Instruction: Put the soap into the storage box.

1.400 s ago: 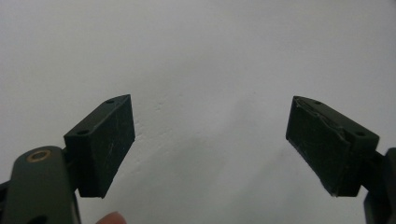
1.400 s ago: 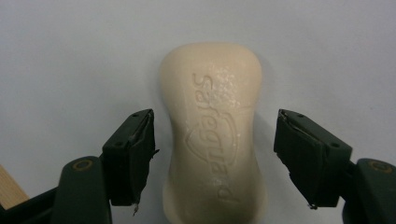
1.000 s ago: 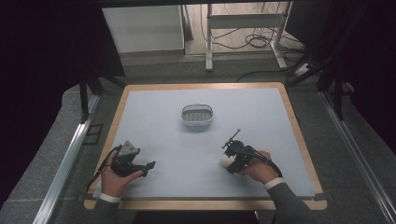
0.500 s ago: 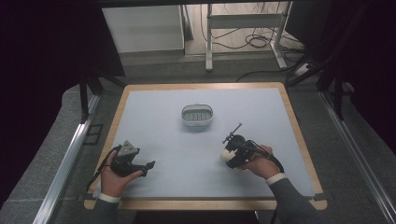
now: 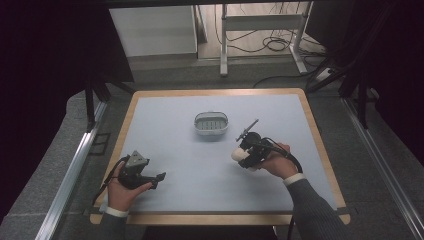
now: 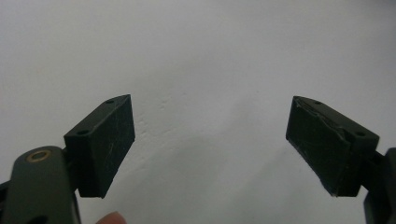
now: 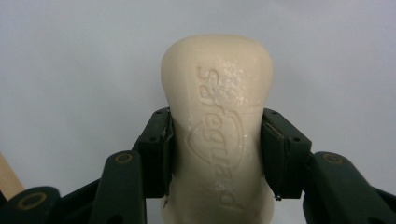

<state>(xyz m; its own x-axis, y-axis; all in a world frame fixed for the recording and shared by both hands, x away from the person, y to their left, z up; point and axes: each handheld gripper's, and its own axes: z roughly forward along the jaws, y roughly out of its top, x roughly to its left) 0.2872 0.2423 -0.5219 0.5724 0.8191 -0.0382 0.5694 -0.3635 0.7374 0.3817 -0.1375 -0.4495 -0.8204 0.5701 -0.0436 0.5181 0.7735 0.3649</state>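
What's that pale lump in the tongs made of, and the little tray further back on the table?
The lump looks like bar soap: cream, waxy matte, with a brand name pressed in. The tray seems to be pale plastic with a slotted floor, probably a soap dish, though it is too small to be sure.

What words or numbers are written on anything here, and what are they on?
"Safeguard", pressed into the cream-white bar of soap clamped in the right gripper, with a shield outline around the letters.
Nothing readable on the small grey oval soap dish, the pale blue table mat or the left gripper.
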